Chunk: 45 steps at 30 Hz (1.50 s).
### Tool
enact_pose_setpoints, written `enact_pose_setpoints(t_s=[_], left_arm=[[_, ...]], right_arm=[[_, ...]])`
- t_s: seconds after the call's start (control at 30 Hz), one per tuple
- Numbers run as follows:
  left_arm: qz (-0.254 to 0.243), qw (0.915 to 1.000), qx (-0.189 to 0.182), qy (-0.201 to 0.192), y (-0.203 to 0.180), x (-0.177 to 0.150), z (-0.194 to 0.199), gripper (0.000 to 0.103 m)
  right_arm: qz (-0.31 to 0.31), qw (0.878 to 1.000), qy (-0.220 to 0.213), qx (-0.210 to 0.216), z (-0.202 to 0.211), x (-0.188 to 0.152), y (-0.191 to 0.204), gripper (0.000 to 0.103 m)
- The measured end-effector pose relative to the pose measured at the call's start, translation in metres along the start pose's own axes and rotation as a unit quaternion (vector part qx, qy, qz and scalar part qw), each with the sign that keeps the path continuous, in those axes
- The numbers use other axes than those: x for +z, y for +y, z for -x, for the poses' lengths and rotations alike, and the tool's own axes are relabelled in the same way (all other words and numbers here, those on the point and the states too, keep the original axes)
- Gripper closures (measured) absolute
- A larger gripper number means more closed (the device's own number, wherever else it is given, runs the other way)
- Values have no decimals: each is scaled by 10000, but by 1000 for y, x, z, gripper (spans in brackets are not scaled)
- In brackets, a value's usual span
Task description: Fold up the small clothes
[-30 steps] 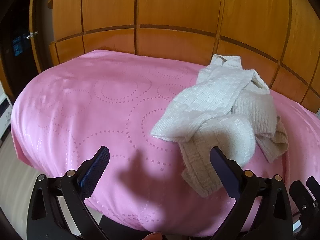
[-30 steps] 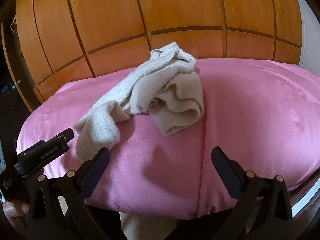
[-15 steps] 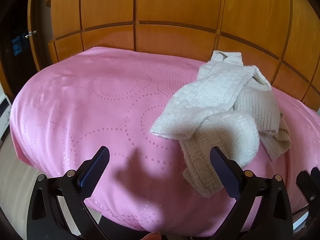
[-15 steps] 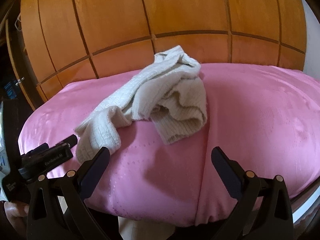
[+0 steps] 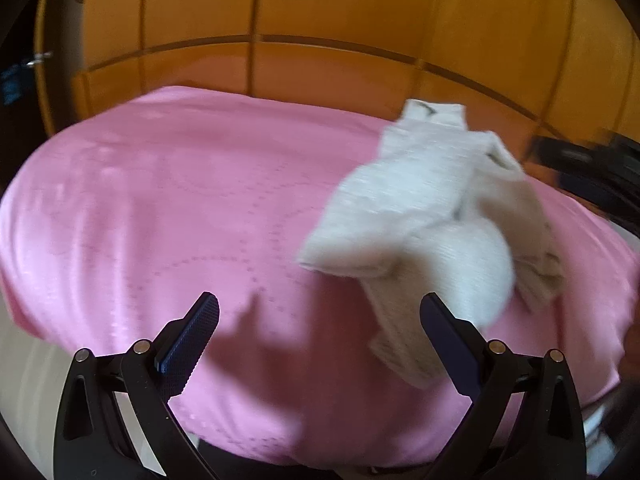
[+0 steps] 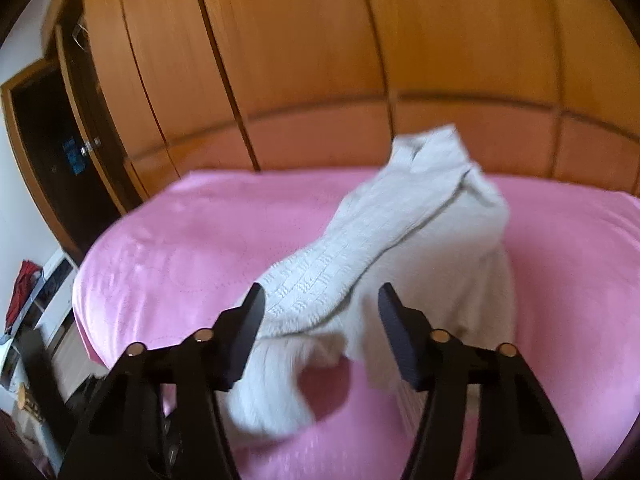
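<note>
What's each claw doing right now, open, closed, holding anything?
Left claw: open, empty, short of the sweater.
Right claw: open, narrower, jaws either side of the sweater's edge, not clamped.

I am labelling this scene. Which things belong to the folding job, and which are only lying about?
Job: white knit garment, pink bed cover beneath it, left gripper, right gripper.
Just there: wooden wardrobe, red item at the left.

Right hand-held gripper (image 6: 320,318) advanced over sweater (image 6: 400,240), jaws narrower.
</note>
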<state>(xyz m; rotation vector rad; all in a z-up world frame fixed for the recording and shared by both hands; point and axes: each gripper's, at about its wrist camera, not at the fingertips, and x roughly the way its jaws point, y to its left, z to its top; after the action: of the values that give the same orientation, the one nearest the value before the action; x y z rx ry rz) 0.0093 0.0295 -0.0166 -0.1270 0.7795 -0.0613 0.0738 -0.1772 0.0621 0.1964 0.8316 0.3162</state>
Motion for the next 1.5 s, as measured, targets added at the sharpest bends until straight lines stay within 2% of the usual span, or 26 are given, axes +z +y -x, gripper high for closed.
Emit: enact_pose_setpoints(t_s=[0.07,0.1,0.13,0.2,0.27,0.3,0.37,0.4,0.47,0.53,0.6,0.63,0.7,0.77,0.9,0.97,1.07,1.17,1.23,1.3,1.33,1.37,1.4,1.43,1.47,1.5], left_arm=[[-72,9997,-233,-37,-2,-2,3,3],[-129,9991,-397,-52,-3,-3,4,3],[-196,9983,-536,-73,-5,-4,6,3],[-327,9964,-770,-106,-10,-6,8,4],[-429,9943,-976,-97,-16,-7,7,4],[-504,9929,-1075,-64,-21,-7,5,5],[-682,9910,-1149,-19,-31,-9,0,10],[-859,9900,-1115,12,-39,-10,-3,18],[-1069,9882,-1097,80,-49,-11,-10,25],[-1151,9879,-1030,143,-56,-10,-20,31],[-1185,9867,-1075,284,-60,-11,-29,50],[-1201,9862,-1090,323,-61,-11,-32,56],[-1198,9858,-1119,361,-61,-10,-36,74],[-1124,9856,-1204,381,-57,-6,-36,84],[-762,9887,-1259,271,-31,20,-29,90],[-478,9912,-1227,163,-13,38,-25,91],[32,9954,-958,-58,29,77,-25,91],[350,9983,-271,-378,68,121,-32,91],[783,9953,247,-509,98,154,-42,91],[1116,9896,675,-614,119,180,-49,85],[1211,9864,875,-686,126,188,-50,82],[1272,9833,1032,-787,130,194,-49,78],[1335,9806,1134,-884,134,200,-47,62],[1405,9792,1143,-917,136,203,-46,46],[1536,9759,1186,-999,138,205,-43,19],[1614,9736,1179,-1107,141,208,-45,18]], right_arm=[[-207,9982,543,127,-34,9,-6,53],[-305,9943,1020,46,-59,10,-10,55],[-415,9901,1342,-23,-76,10,-13,63],[-698,9831,1693,69,-103,10,-19,64],[-645,9816,1794,-149,-121,11,-17,68],[-724,9817,1761,-86,-130,14,-16,70],[-750,9844,1591,107,-137,22,-15,97],[-743,9857,1513,89,-135,27,-14,97],[-801,9887,1202,393,-117,36,-13,97],[-620,9941,747,492,-84,52,-13,97],[-570,9964,298,560,-48,68,-24,97],[-591,9968,97,527,-32,76,-34,97],[-693,9966,-280,335,-3,91,-61,97],[-801,9953,-548,-16,20,102,-92,97],[-1026,9845,-804,-1173,43,118,-169,98],[-1063,9727,-846,-1881,48,124,-207,98],[-1267,9499,-758,-2756,44,131,-266,98],[-1473,9278,-622,-3370,35,139,-315,97],[-1743,9226,-496,-3406,34,136,-345,97],[-1848,9266,-335,-3259,31,132,-362,88],[-1900,9299,-253,-3140,25,131,-362,78],[-1939,9324,-210,-3043,20,130,-357,72],[-1888,9375,-208,-2917,20,127,-349,67],[-1798,9439,-214,-2760,20,124,-342,44],[-1695,9517,-205,-2551,22,119,-335,24],[-1569,9567,-182,-2443,19,113,-328,24]])
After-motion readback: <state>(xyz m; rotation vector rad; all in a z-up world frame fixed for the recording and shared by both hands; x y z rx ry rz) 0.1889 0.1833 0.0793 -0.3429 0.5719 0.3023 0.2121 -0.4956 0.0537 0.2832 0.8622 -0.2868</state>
